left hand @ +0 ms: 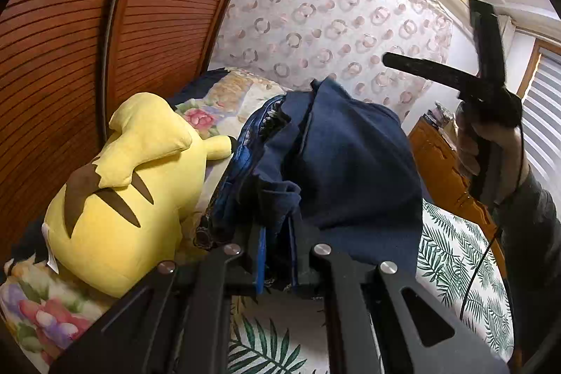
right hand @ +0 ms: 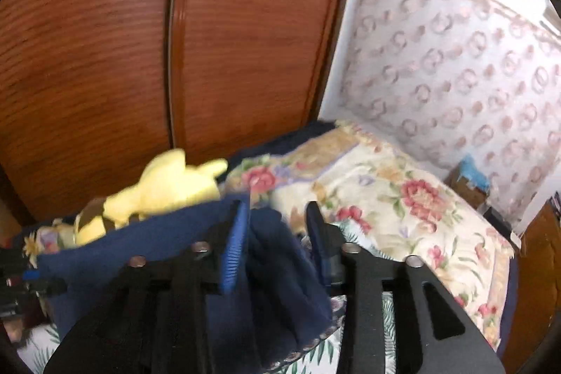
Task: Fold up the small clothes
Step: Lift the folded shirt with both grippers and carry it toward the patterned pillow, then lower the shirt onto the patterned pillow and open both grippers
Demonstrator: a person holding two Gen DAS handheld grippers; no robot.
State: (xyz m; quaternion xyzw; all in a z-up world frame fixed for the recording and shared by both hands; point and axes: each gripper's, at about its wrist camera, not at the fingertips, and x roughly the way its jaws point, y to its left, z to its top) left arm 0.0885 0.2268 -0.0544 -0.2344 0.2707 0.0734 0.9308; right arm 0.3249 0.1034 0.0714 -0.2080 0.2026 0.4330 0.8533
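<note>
We found the left gripper [left hand: 277, 255] clamped on the navy cloth [left hand: 336, 156], which rose in a bunch straight ahead of its fingers [left hand: 259, 262], centre of the left view. In the right view the right gripper [right hand: 277, 230] stood part open, fingers [right hand: 233, 244] astride a hanging fold of the cloth [right hand: 277, 272], not pressing it. The cloth ran leftward from there toward the frame's lower left. We judged the left nearer to control; the bed [right hand: 403, 205] lay beneath.

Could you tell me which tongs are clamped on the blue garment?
The left tongs pinch the blue garment; the right tongs stand open, pressing nothing.
</note>
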